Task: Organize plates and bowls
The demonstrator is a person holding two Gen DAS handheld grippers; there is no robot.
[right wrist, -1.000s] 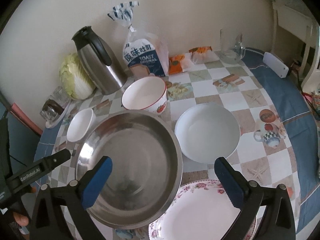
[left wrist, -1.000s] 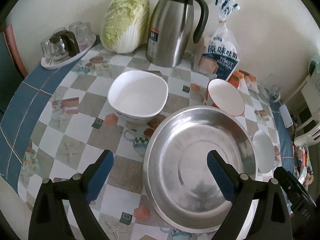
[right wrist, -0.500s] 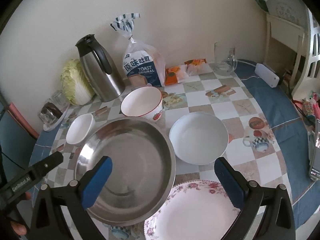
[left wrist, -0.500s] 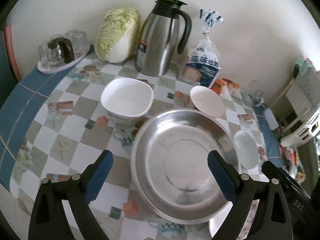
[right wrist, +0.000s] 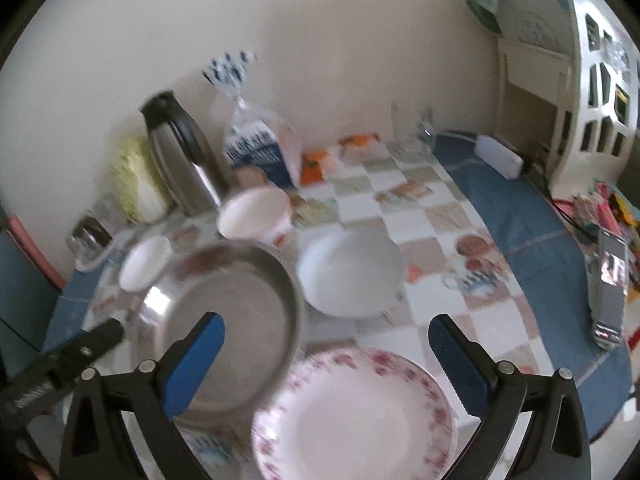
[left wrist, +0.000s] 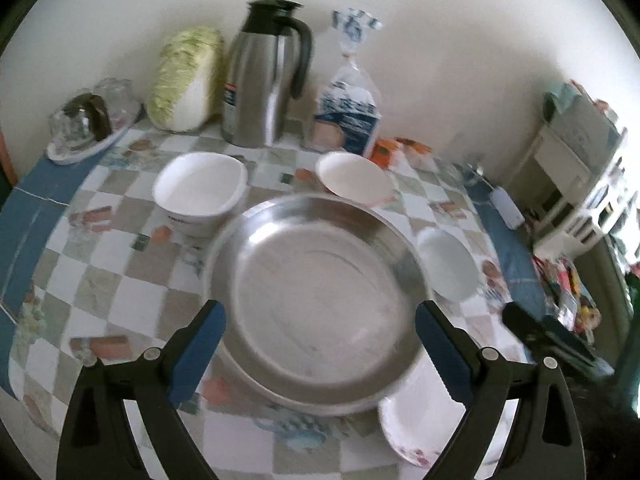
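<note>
A steel pan (left wrist: 316, 296) sits mid-table, its near edge overlapping a floral plate (right wrist: 356, 416). Around it: a squarish white bowl (left wrist: 200, 192), a red-rimmed bowl (left wrist: 352, 178), and a shallow white bowl (right wrist: 350, 270). The left gripper (left wrist: 316, 352) and right gripper (right wrist: 326, 364) both hang wide and empty above the table (right wrist: 512, 220)

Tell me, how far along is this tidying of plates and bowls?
Barely started. Nothing is stacked: the steel basin, flowered plate, white bowl, red-rimmed bowl and small bowl sit separately. Both the left tongs and right tongs are open, empty. All gathering remains.
</note>
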